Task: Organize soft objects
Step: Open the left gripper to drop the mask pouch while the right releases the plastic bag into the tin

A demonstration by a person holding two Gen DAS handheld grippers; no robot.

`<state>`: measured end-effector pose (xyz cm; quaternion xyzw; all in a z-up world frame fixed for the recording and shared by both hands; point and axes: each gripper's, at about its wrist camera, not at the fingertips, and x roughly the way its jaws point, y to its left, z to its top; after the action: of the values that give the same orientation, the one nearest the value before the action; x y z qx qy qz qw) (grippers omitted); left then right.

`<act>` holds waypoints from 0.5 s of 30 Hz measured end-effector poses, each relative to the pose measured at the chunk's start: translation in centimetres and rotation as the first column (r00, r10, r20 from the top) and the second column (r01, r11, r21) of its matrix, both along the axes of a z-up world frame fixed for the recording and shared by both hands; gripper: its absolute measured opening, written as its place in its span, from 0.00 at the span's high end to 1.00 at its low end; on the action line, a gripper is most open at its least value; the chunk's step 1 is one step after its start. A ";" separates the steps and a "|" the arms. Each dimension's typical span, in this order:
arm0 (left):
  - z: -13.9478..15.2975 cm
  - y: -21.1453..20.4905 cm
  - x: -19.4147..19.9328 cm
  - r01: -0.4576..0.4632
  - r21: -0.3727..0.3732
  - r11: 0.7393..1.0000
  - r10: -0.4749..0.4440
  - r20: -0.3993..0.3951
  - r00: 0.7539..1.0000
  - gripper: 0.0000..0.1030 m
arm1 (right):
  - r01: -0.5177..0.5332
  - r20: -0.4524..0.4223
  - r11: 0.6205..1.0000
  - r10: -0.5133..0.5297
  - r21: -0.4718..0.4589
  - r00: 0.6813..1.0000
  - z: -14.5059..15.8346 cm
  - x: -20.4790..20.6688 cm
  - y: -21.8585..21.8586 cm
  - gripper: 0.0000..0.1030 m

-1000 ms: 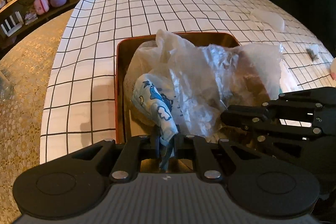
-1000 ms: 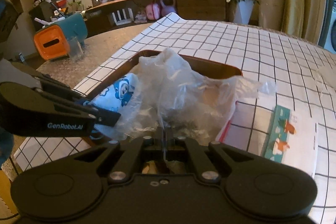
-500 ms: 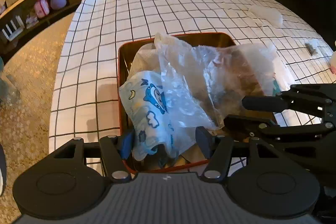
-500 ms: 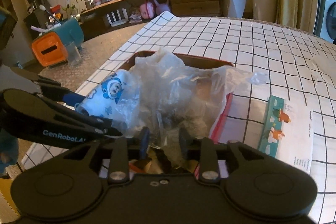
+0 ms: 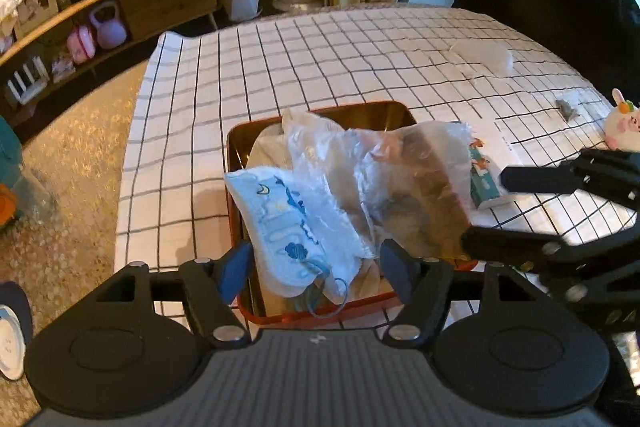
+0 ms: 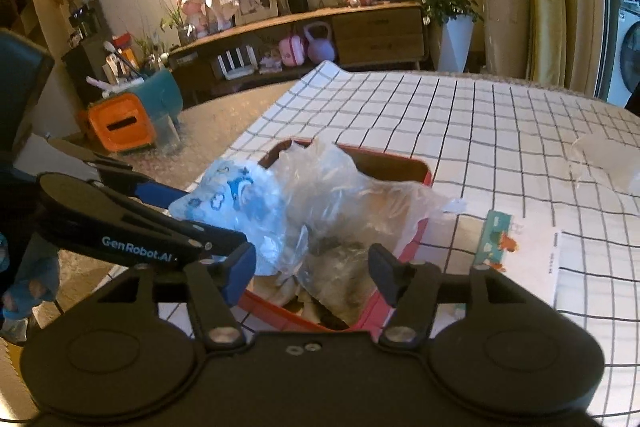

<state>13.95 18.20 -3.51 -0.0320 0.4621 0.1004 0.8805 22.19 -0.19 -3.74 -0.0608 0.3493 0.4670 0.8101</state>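
Observation:
A red-rimmed tray sits on the checked tablecloth. In it lie a blue-and-white printed face mask and a crumpled clear plastic bag over pale cloth. My left gripper hovers above the tray's near edge, jaws opening, with the mask's end and ear loop between its fingers but not pinched. My right gripper hangs over the tray's near corner, jaws opening, with the bag below and nothing pressed. Each gripper shows in the other's view: the right gripper and the left gripper.
A paper leaflet with a teal printed strip lies right of the tray. Farther right are a plush bunny, a small grey scrap and a clear plastic wad. The table edge drops to the floor on the left.
Both grippers were shut, the left on the mask and the right on the plastic bag. Both have let go, opened wide and pulled up and back; mask and bag have settled in the tray.

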 end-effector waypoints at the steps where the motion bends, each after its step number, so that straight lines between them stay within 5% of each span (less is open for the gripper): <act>1: 0.2 -0.2 -0.1 -0.001 0.006 1.000 0.001 -0.001 1.000 0.31 | 0.004 0.005 1.000 -0.004 0.007 1.000 0.4 -0.1 -0.4 0.36; 10: 1.1 -0.6 0.0 0.008 -0.021 1.000 -0.007 0.035 0.999 0.23 | 0.034 0.018 0.998 -0.036 0.057 0.999 2.2 0.5 -3.6 0.25; 15: 3.3 -1.2 0.0 0.020 0.030 0.999 -0.022 0.075 0.997 0.18 | 0.041 0.049 0.998 -0.044 0.056 0.998 2.9 0.2 -5.5 0.22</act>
<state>13.99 17.01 -0.25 -0.0181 0.4275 0.0966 0.8987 22.39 -5.67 -0.85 -0.0429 0.3170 0.4573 0.8298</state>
